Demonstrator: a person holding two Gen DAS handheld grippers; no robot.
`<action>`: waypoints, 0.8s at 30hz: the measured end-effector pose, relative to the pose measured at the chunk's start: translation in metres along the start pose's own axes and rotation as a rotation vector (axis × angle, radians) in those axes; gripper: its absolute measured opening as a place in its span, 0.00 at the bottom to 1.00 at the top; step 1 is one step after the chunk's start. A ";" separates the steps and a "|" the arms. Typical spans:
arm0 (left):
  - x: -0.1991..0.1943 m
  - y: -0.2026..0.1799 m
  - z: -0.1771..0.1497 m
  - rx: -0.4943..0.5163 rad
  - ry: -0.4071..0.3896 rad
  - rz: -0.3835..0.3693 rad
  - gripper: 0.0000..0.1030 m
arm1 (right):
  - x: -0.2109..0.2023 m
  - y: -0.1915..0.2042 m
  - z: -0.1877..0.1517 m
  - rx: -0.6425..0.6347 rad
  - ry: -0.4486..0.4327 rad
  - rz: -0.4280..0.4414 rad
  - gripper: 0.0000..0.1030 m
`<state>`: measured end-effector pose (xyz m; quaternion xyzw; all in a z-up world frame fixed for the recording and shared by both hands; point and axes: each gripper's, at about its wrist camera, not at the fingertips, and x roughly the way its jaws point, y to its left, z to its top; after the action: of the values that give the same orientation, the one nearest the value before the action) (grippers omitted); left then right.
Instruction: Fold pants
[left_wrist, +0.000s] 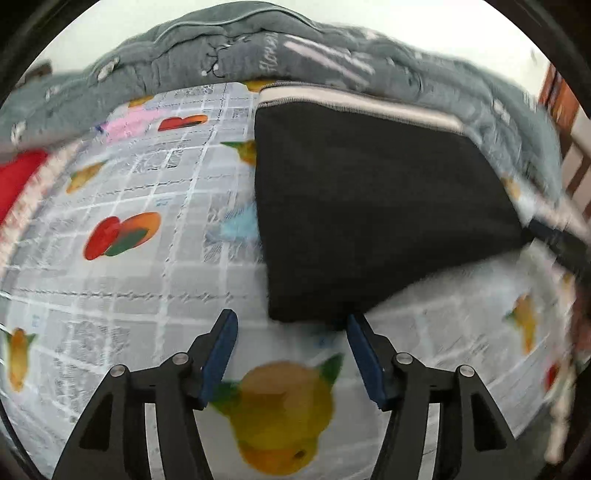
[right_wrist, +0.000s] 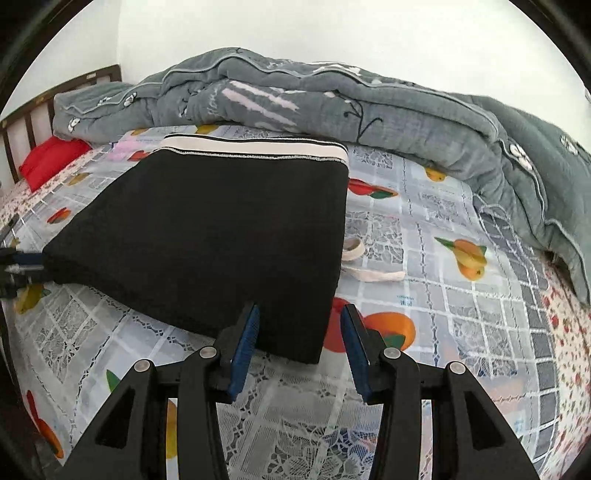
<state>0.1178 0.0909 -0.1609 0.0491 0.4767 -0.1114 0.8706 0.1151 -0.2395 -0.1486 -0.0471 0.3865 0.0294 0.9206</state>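
The black pants (left_wrist: 376, 206) lie folded flat on the bed, with a white waistband (left_wrist: 354, 101) along the far edge. In the right wrist view the pants (right_wrist: 207, 236) fill the middle, waistband (right_wrist: 255, 147) at the back. My left gripper (left_wrist: 291, 325) is open and empty, just in front of the pants' near corner. My right gripper (right_wrist: 300, 314) is open, its jaws on either side of the pants' near right corner. The left gripper (right_wrist: 18, 264) shows at the pants' left corner in the right wrist view. The right gripper (left_wrist: 561, 243) appears blurred at the right edge of the left wrist view.
The bed has a grey grid sheet with fruit prints (right_wrist: 461, 295). A rumpled grey quilt (right_wrist: 369, 99) lies along the back. A red pillow (right_wrist: 51, 158) sits by the wooden headboard (right_wrist: 22, 122). A white drawstring (right_wrist: 369, 273) lies right of the pants.
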 end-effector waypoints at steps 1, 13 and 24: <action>0.000 -0.005 -0.003 0.039 -0.007 0.028 0.57 | 0.000 -0.001 0.000 0.011 0.002 0.002 0.44; -0.013 -0.029 -0.003 0.159 -0.222 0.139 0.15 | 0.001 0.003 0.001 0.051 0.016 0.036 0.44; -0.008 0.008 -0.023 -0.093 -0.196 -0.021 0.26 | -0.006 0.007 0.003 0.014 0.001 0.009 0.44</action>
<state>0.0971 0.1043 -0.1667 -0.0075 0.3945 -0.1023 0.9132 0.1125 -0.2328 -0.1429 -0.0391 0.3873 0.0309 0.9206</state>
